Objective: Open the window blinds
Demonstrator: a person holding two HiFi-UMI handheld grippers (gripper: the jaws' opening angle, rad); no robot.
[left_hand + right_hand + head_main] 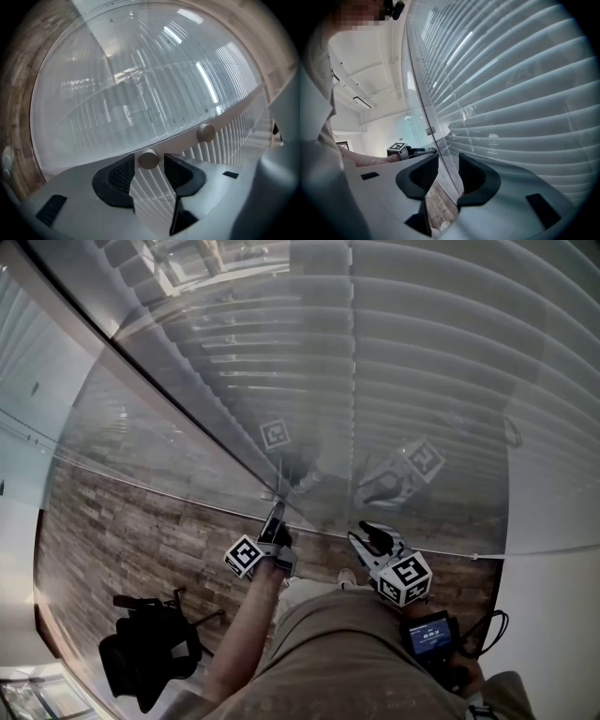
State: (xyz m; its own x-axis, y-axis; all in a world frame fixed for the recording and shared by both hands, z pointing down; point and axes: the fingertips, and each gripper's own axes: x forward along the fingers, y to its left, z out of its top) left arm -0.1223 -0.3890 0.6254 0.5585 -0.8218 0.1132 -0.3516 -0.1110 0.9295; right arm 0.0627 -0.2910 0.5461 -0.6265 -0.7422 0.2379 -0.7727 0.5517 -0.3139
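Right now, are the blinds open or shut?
Shut, or nearly. In the right gripper view the blinds show broad slats that overlap, with nothing visible between them.

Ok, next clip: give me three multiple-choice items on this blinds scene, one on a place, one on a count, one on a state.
1. Where is the nearer round knob?
A. between the jaws of the left gripper
B. on the floor
C. hanging from a cord

2. How many round knobs show in the left gripper view?
A. one
B. two
C. four

3. How do the jaws of the right gripper stand?
A. shut on a cord
B. shut on a slat
C. apart, holding nothing

Answers: 1 A, it sits in the gap between them; 2 B, a second knob shows further right; 3 C, nothing sits between them.
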